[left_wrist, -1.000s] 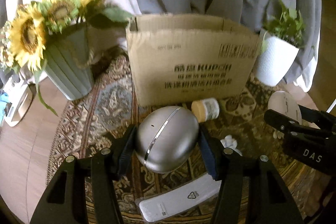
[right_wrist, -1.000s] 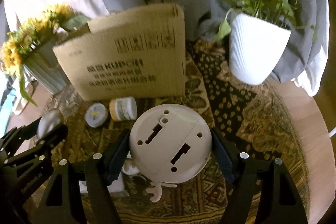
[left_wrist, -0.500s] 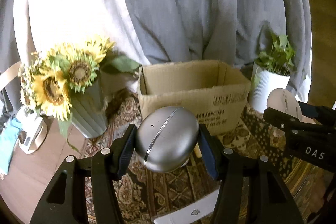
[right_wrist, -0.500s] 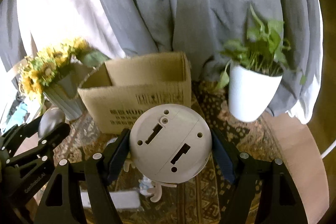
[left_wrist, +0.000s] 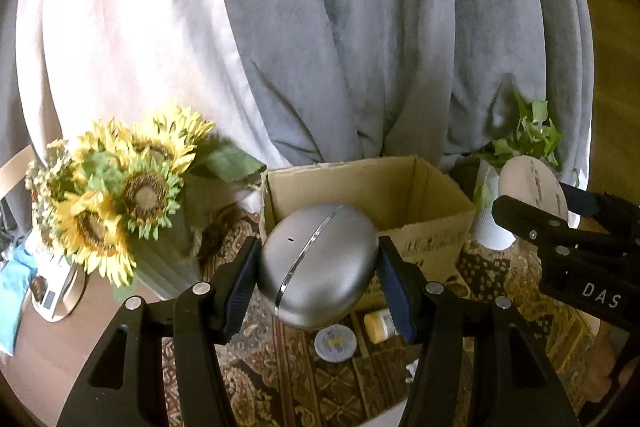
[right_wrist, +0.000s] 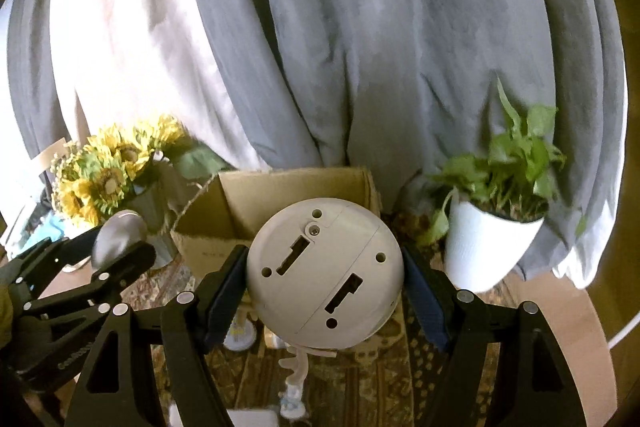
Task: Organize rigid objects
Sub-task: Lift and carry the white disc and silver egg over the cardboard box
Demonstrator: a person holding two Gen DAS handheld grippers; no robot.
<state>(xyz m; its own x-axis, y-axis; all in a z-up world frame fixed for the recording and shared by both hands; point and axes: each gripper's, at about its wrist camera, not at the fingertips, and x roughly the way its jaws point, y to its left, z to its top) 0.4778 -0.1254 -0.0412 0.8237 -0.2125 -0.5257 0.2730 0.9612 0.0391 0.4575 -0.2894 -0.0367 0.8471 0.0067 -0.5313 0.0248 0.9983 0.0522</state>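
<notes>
My left gripper (left_wrist: 318,273) is shut on a silver egg-shaped case (left_wrist: 316,263) and holds it high, in front of the open cardboard box (left_wrist: 400,187). My right gripper (right_wrist: 324,281) is shut on a round white device (right_wrist: 324,275), its underside with slots facing the camera, also held above the rug just before the box (right_wrist: 280,199). The left gripper and silver case show at the left of the right wrist view (right_wrist: 116,235). The right gripper and white device show at the right of the left wrist view (left_wrist: 532,191).
A small yellow-lidded jar (left_wrist: 380,321) and a round tin (left_wrist: 335,342) lie on the patterned rug (left_wrist: 312,387) before the box. A sunflower vase (left_wrist: 132,195) stands left, a white potted plant (right_wrist: 488,239) right. Grey curtains hang behind.
Both grippers have risen with their objects, so the box's open top now shows below and behind them; the table items have dropped lower in view.
</notes>
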